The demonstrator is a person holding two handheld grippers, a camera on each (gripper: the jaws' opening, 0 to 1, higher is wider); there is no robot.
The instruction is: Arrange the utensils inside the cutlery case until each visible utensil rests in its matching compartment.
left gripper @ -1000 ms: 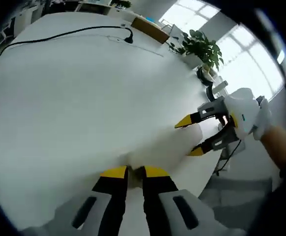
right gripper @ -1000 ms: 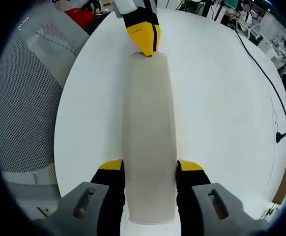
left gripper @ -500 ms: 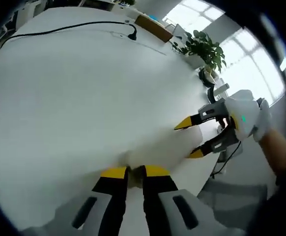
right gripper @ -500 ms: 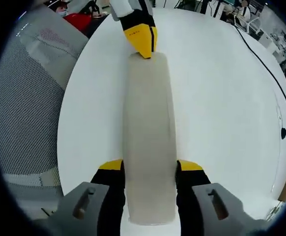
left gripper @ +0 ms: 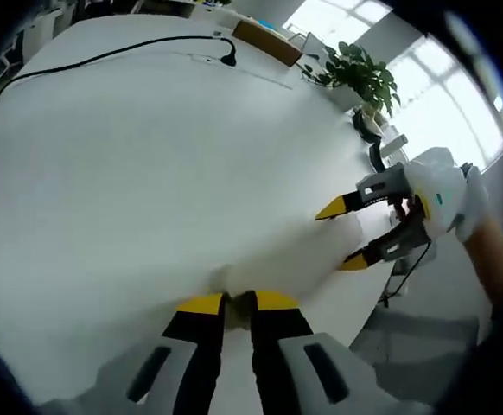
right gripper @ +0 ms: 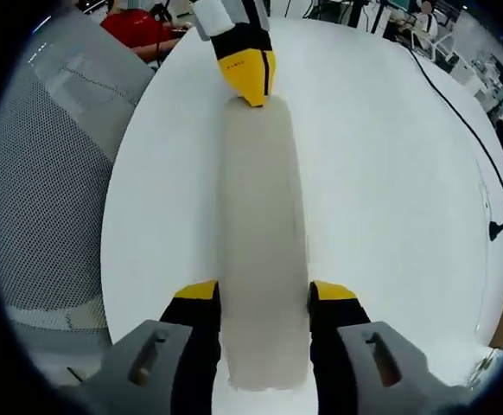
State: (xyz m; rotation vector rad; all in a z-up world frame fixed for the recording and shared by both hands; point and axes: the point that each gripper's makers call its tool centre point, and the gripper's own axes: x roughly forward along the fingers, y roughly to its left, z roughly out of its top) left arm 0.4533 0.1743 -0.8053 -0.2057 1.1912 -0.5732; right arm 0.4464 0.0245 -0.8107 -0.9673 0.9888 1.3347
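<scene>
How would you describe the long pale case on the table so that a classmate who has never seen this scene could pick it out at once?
Start at the big white table beside the grey mesh chair. Near its edge lies the cutlery case, a long, narrow, frosted whitish box, closed. The right gripper straddles one end with a jaw on each side, and the left gripper meets the far end; the table's other item is a thin black cable.

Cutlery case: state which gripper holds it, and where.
Both hold the cutlery case: right gripper spans its near end; left gripper pinches the far end.
</scene>
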